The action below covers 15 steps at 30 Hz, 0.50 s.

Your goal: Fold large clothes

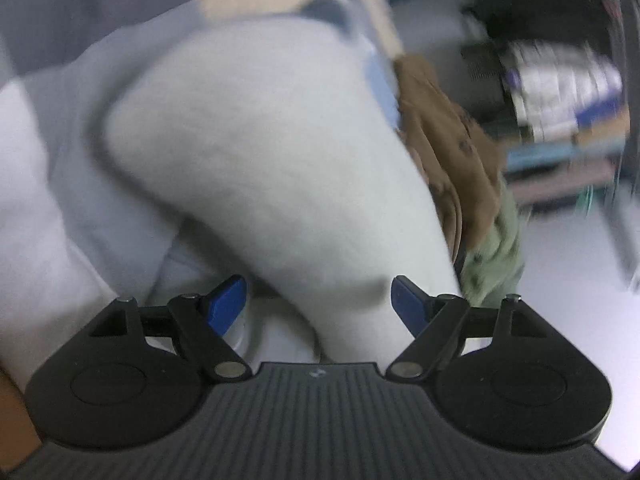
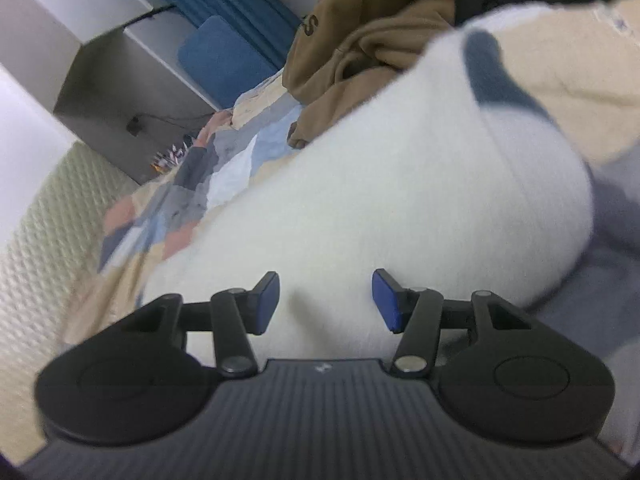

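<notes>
White fleece garment [image 1: 256, 152] fills the middle of both wrist views, a thick, fuzzy, rounded fold lying on a patchwork bedspread [image 2: 224, 168] of blue, grey, pink and beige patches.

Left gripper [image 1: 318, 304]: blue-padded fingers [image 1: 226, 304] spread wide, a bulge of the fleece between them; no pad visibly presses on it. Frame blurred.

Right gripper [image 2: 326, 300]: fingers [image 2: 266, 300] about half open, fleece directly beneath and between them, pads apart from the cloth's sides; no pinch seen.

Fleece shows a dark blue-grey patch [image 2: 496, 76] near its upper right edge in the right view. Surface matte, napped, with no creases.

Tan sweatshirt [image 2: 360, 40] lies crumpled just beyond the fleece, upper centre. In the left view a pale green cloth [image 1: 496, 252] sits below the tan one, at right. Quilted cream surface [image 2: 48, 240] at lower left.
</notes>
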Motion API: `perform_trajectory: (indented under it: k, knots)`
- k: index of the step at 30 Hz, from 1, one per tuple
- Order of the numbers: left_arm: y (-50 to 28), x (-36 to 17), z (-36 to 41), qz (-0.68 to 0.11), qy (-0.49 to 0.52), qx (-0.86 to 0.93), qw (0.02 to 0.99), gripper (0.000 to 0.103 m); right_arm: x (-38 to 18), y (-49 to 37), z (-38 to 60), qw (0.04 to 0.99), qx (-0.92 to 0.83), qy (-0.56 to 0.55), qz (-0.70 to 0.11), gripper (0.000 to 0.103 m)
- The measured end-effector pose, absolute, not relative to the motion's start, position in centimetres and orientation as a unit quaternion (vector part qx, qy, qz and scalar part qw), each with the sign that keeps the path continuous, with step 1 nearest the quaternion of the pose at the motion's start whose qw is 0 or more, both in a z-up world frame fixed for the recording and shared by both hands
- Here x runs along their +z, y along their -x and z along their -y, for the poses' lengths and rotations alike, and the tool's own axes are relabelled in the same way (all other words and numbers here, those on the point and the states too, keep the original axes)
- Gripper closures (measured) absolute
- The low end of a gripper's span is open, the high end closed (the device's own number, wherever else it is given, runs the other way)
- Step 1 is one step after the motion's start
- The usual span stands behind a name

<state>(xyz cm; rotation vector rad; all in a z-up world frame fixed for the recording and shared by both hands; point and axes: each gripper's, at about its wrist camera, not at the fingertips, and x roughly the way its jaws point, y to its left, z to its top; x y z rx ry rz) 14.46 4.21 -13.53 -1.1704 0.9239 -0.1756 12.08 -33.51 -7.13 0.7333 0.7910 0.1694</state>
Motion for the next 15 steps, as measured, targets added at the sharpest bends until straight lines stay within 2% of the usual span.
perform_trajectory:
  k: [5,7,11,15]
  knots:
    - [-13.8,-16.6,-5.9,-0.372,0.655,-0.072,0.654,0.02,-9.5,-10.2,33.1,0.783,0.112,-0.459,-0.406,0.045]
    - [-13.7,-17.3,-6.2,-0.363,0.667,-0.064,0.648,0.02,-10.7,-10.1,33.3,0.759,0.094,-0.494,-0.414,0.021]
    - [-13.5,-17.2,-6.2,-0.351,0.667,-0.058,0.655,0.021,-12.4,-10.4,35.1,0.734,0.039,-0.544,-0.404,0.022]
    - [-13.7,-16.9,-6.4,-0.338,0.664,-0.049,0.665,0.022,-13.0,-9.8,37.6,0.725,-0.026,-0.591,-0.354,0.022]
